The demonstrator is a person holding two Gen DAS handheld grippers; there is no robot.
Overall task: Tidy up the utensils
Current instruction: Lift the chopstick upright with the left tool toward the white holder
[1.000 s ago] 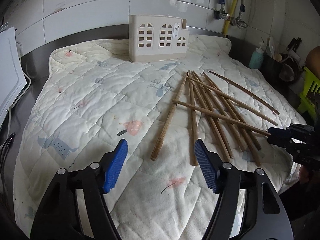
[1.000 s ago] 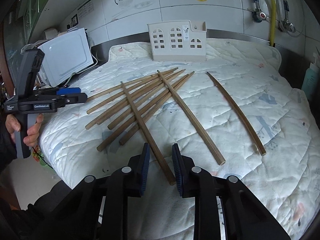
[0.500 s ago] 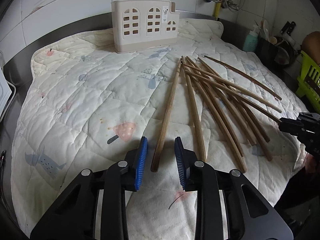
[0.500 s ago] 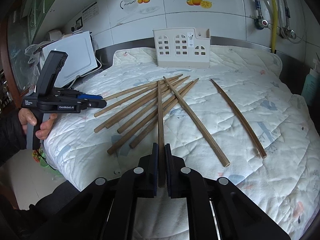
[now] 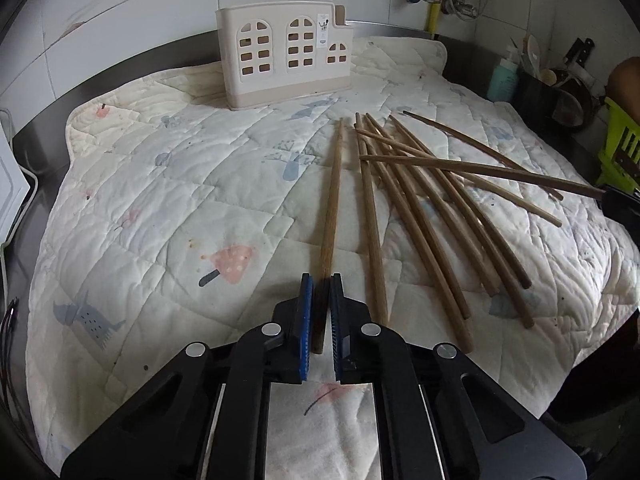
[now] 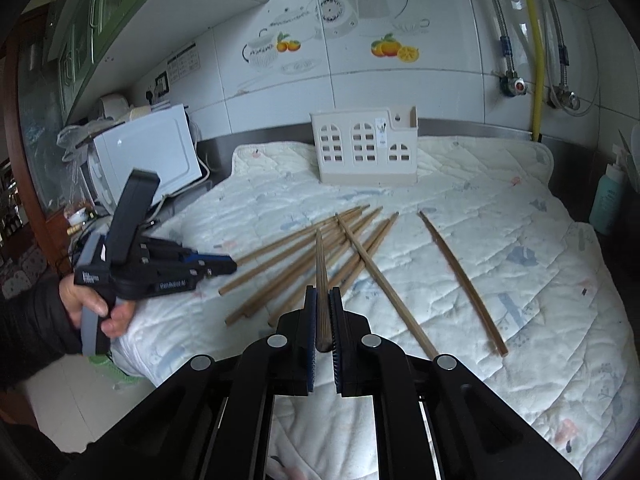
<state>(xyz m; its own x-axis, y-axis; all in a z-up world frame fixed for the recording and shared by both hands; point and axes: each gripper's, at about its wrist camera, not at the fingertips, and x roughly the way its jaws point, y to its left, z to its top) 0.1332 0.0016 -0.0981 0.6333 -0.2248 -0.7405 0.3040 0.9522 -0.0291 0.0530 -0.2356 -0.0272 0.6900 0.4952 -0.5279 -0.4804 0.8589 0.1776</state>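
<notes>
Several long wooden chopsticks [image 5: 420,216] lie fanned on a quilted mat [image 5: 160,200]. A cream utensil holder [image 5: 284,68] with window cut-outs stands at the back. My left gripper [image 5: 321,280] is shut on the near end of the leftmost chopstick [image 5: 334,184], which still rests on the mat. My right gripper [image 6: 323,292] is shut on another chopstick [image 6: 320,256], held raised above the pile [image 6: 304,264]. In the left wrist view that raised chopstick [image 5: 480,168] crosses over the pile from the right gripper [image 5: 618,200] at the right edge. The holder [image 6: 366,152] is far from both.
A white appliance [image 6: 148,156] stands left of the mat. A teal bottle [image 5: 502,84], a dark pot of kitchen tools [image 5: 560,96] and a green basket [image 5: 620,152] sit to the right. A hand [image 6: 92,308] holds the left gripper [image 6: 216,266]. The tiled wall carries pipes.
My left gripper closed from wide open onto the leftmost chopstick. My right gripper closed on a chopstick and lifted it off the pile.
</notes>
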